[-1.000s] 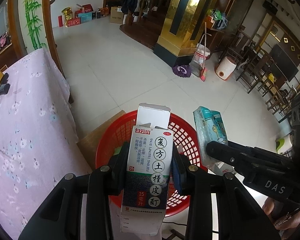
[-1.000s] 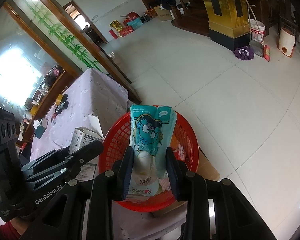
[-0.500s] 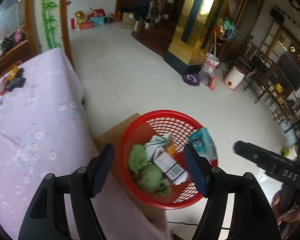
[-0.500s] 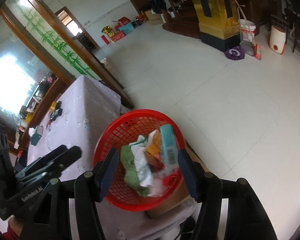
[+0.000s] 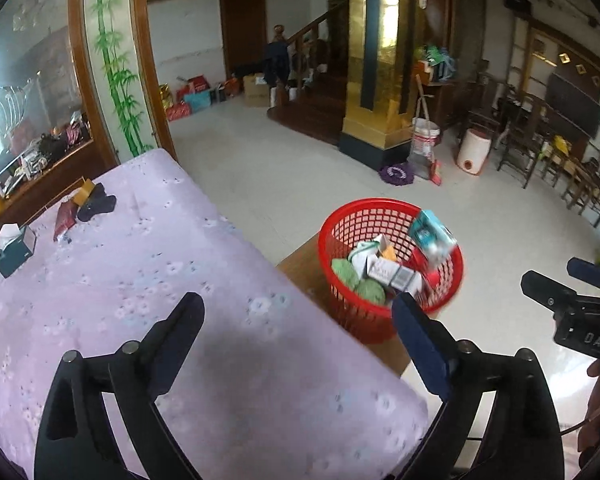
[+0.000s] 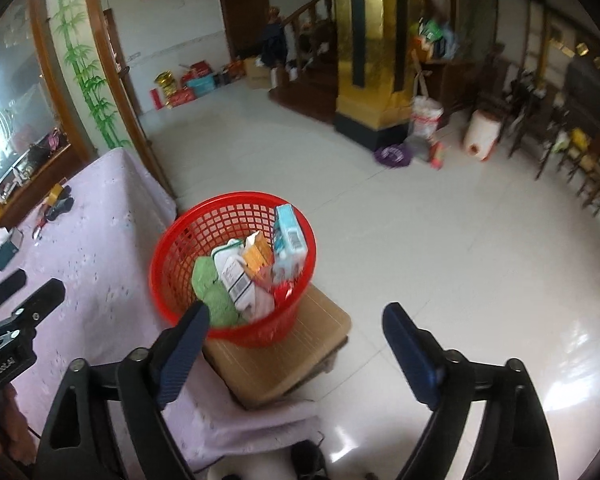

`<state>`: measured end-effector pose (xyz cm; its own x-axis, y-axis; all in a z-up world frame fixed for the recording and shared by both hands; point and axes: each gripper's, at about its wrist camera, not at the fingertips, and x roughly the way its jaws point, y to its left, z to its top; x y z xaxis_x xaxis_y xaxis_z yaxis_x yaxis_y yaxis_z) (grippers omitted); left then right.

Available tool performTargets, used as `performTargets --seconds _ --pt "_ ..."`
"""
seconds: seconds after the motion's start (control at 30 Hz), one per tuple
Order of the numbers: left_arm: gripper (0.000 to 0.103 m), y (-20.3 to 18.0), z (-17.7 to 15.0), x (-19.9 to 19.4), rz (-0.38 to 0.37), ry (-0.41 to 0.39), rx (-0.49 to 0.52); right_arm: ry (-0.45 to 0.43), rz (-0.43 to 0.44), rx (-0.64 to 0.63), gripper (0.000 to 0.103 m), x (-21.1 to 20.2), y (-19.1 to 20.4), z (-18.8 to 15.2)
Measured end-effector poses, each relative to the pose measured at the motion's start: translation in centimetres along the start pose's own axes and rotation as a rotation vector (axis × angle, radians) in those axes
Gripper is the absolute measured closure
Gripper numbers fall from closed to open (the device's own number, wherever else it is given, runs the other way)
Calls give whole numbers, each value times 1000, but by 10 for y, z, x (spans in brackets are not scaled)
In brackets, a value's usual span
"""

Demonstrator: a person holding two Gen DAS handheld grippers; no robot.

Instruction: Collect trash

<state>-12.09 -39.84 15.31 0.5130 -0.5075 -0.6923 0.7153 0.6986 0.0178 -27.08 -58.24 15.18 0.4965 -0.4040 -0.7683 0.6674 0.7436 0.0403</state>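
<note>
A red mesh basket [image 5: 388, 208] [image 6: 236, 200] stands on a low brown stool [image 6: 300, 340] beside the lilac-clothed table [image 5: 140, 280]. In it lie a white medicine box [image 5: 396, 276] [image 6: 236, 280], a teal snack packet [image 5: 432, 236] [image 6: 290, 236] leaning on the far rim, and green crumpled wads [image 5: 356, 284] [image 6: 212, 292]. My left gripper [image 5: 298, 304] [image 6: 36, 284] hovers over the table corner, jaws opening, nothing between them. My right gripper [image 6: 298, 312] [image 5: 554, 274] hangs over the stool and floor, jaws opening and empty too.
On the table's far end sit a tissue box [image 5: 14, 248], a red packet [image 5: 64, 216] and dark items [image 5: 96, 204]. White tiled floor [image 6: 420, 220] spreads beyond the basket to a gold pillar [image 5: 376, 80], buckets, a mop and wooden chairs [image 5: 540, 148].
Both grippers let go: the medicine box and the teal packet dropped into the basket. Both jaws spread wide and both hands drew back from the basket, towards the table.
</note>
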Motion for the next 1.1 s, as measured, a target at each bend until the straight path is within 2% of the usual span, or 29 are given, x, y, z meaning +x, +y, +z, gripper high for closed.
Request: performTargets --seconds 0.03,0.17,0.43,0.57,0.73,0.87,1.1 --pt "9 4 -6 -10 0 -9 9 -12 -32 -5 8 -13 9 -9" --pt "6 21 -24 -35 21 -24 38 -45 -62 -10 7 -46 32 -30" --pt "6 46 -41 -73 23 -88 65 -108 -93 -22 6 -94 62 -59" --pt "6 52 -43 -86 -9 -128 47 -122 -110 -15 5 -107 63 -64" --pt "6 45 -44 -95 15 -159 75 -135 -126 -11 5 -119 62 -70" --pt "6 41 -45 -95 -1 -143 66 -144 -135 -19 5 -122 61 -70" --pt "6 35 -47 -92 39 -127 61 -137 -131 -25 5 -121 61 -69"
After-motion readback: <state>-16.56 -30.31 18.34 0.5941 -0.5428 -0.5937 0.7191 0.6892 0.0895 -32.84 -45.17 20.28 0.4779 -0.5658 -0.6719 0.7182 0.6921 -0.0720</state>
